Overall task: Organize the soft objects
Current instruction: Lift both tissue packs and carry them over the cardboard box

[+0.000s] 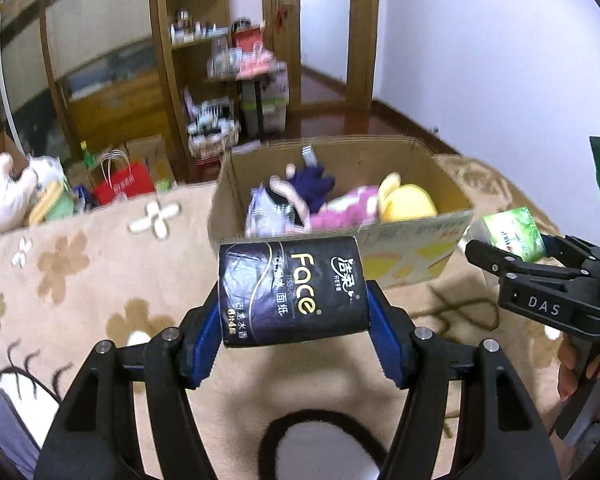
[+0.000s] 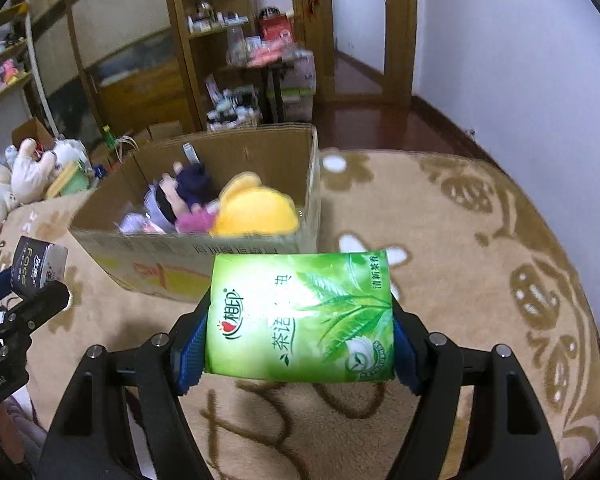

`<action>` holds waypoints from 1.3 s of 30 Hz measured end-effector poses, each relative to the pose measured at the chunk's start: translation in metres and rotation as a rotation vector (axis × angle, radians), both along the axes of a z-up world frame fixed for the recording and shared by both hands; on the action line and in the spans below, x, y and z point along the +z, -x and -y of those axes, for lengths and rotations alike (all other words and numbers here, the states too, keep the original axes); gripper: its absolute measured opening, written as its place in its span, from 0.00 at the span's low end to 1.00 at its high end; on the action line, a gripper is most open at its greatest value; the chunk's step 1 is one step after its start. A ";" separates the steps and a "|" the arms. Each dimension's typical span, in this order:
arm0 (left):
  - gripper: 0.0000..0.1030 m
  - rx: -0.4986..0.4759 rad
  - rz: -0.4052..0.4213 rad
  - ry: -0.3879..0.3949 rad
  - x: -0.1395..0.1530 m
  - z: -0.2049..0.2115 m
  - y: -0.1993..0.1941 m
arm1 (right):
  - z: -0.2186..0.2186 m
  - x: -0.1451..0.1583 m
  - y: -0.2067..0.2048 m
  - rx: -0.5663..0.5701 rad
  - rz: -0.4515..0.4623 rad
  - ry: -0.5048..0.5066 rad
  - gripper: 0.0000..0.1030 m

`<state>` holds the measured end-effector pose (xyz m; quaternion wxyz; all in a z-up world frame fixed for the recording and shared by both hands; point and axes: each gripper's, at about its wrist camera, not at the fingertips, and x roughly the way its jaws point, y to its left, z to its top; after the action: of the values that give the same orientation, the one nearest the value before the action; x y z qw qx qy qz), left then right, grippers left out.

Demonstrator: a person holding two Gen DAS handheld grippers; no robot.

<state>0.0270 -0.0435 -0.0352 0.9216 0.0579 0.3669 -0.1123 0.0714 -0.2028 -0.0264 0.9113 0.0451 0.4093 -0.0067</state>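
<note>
Fingers of the left gripper (image 1: 296,320) clench a dark tissue pack (image 1: 292,292) above the flowered blanket (image 1: 80,280). The right gripper (image 2: 300,332) grasps a green tissue pack (image 2: 300,316). Both packs hang just before the open cardboard box (image 1: 412,256), where a yellow plush (image 1: 408,202) and a pink doll (image 1: 340,208) lie together.

A beige rug (image 2: 440,216) with brown flower patterns covers the ground ahead. Beyond it lies dark polished wooden floor (image 2: 380,120). A cluttered wooden shelf unit (image 2: 216,40) stands far ahead, a pale wall (image 2: 520,60) to the right.
</note>
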 end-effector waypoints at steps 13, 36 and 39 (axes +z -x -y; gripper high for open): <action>0.63 -0.004 0.247 0.036 0.065 -0.002 -0.001 | -0.013 0.073 0.019 0.063 0.264 -0.014 0.77; 0.63 -0.017 0.255 0.035 0.073 0.008 -0.085 | -0.025 0.071 -0.053 0.116 0.351 -0.012 0.77; 0.63 -0.020 0.224 0.031 0.059 0.008 -0.095 | -0.025 0.058 -0.061 0.113 0.324 -0.016 0.77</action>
<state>0.1215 -0.0519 0.0236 0.9565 0.0593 0.2593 -0.1199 0.1324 -0.1781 0.0313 0.9639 0.0297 0.2590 0.0550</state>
